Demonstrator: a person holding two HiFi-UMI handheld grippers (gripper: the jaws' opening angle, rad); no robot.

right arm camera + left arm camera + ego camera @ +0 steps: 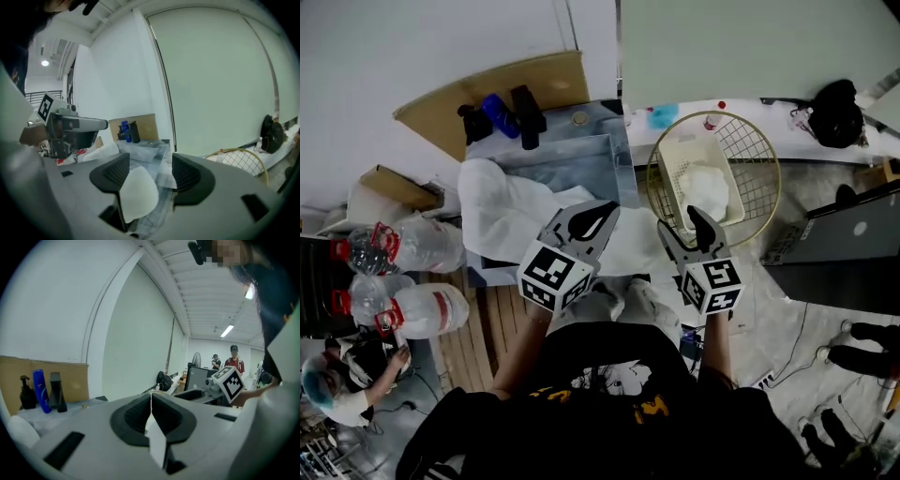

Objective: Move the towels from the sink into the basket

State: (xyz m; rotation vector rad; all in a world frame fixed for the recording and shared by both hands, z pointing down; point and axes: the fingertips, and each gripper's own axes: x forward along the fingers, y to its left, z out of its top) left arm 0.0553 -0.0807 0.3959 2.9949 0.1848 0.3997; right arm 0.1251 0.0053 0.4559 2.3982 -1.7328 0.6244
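Note:
A large white towel (502, 214) hangs over the left rim of the steel sink (614, 155); the same towel (104, 151) shows in the right gripper view. To the right stands the gold wire basket (761, 155), holding a white bin and a crumpled white towel (705, 187). My left gripper (598, 220) hovers at the sink's near edge beside the draped towel, its jaws shut with nothing seen between them (151, 399). The right gripper (686, 232) is at the basket's near rim, jaws open and empty (151, 171).
Dark and blue bottles (502, 114) stand behind the sink against a cardboard sheet (487, 89). Big water jugs (398, 246) lie on the floor at left. A grey case (853, 230), a black bag (836, 112) and cables are at right.

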